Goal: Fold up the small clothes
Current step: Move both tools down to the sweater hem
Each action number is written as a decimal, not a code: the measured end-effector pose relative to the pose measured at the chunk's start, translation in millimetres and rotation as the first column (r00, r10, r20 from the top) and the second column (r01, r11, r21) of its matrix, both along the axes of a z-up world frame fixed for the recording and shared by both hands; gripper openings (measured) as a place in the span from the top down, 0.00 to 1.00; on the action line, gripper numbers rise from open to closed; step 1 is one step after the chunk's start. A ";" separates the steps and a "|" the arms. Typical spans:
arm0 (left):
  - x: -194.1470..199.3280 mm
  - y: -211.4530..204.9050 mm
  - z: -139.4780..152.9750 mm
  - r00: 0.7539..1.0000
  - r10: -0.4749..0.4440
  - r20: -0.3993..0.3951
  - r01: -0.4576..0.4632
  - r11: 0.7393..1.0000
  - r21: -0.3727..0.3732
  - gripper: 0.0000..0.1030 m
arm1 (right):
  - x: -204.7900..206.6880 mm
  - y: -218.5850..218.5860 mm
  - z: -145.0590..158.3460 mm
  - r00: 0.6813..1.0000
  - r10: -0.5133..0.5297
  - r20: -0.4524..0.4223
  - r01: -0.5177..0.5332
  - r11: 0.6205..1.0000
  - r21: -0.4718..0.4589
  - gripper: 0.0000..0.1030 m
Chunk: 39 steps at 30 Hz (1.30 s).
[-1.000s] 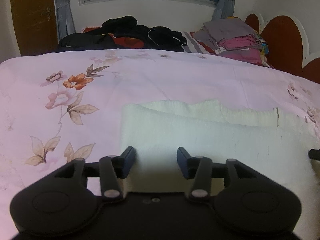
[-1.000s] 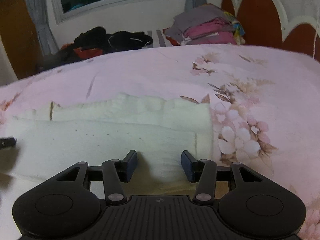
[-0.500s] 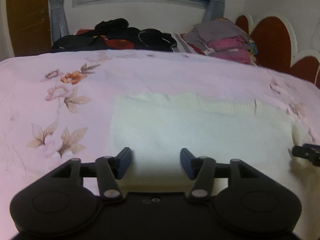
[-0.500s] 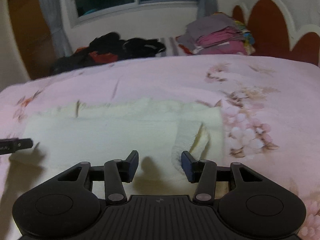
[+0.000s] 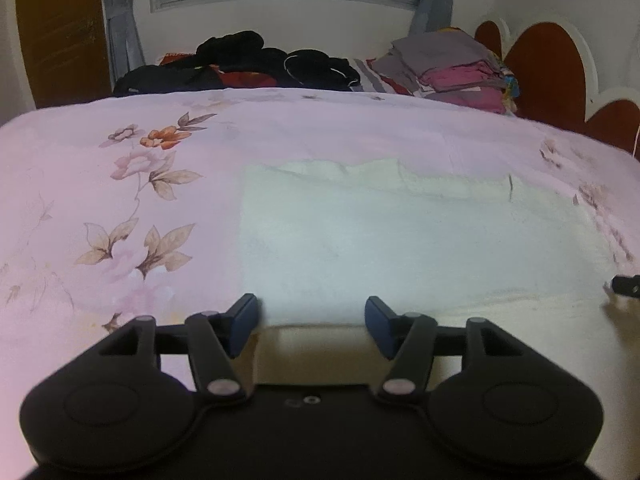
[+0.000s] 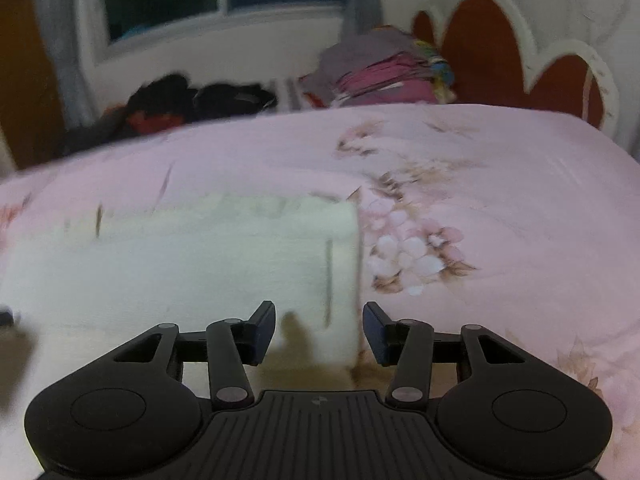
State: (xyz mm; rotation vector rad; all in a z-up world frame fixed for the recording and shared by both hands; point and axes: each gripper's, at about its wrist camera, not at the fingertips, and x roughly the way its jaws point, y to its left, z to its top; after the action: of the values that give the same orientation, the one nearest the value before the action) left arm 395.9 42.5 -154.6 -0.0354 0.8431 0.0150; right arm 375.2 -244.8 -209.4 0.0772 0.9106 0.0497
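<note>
Compared with a second ago, the cream garment [image 5: 400, 248] is seen lying flatter and farther from both cameras, its upper layer now laid over the lower one so that only a ragged strip shows along the far edge. It is spread on the pink floral bedspread [image 5: 120, 208]. The left tool [image 5: 312, 322] has been widened and is spread, nothing pinched; the right tool [image 6: 319, 330] is likewise spread over the garment's right edge. No containers are seen; folded clothes [image 5: 452, 68] are stacked near the headboard.
</note>
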 end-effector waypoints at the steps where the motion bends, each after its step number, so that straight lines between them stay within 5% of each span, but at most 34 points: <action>1: -2.6 -1.2 -0.5 1.000 0.002 -0.005 -0.002 1.000 0.007 0.43 | -0.1 -0.2 -3.3 1.000 0.001 -0.025 -0.001 1.000 -0.001 0.53; 9: -39.8 -10.9 17.5 1.000 0.010 0.002 -0.010 1.000 -0.018 0.43 | -41.5 -2.8 19.4 0.997 0.075 0.019 -0.076 0.992 0.101 0.53; 21: -124.2 -25.6 32.2 0.999 0.044 -0.005 -0.044 0.999 -0.011 0.39 | -123.4 -9.4 35.4 0.963 0.268 0.038 -0.270 0.954 0.131 0.53; 39: -262.3 33.8 18.2 0.998 0.006 -0.070 -0.012 0.997 -0.079 0.41 | -273.6 -25.9 33.1 0.990 0.131 -0.059 -0.125 0.987 0.097 0.53</action>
State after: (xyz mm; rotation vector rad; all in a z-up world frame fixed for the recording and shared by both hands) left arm 133.6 76.3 -136.4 -0.1139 0.9129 -0.0089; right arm 101.6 -270.7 -176.3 0.1077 0.9779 0.2100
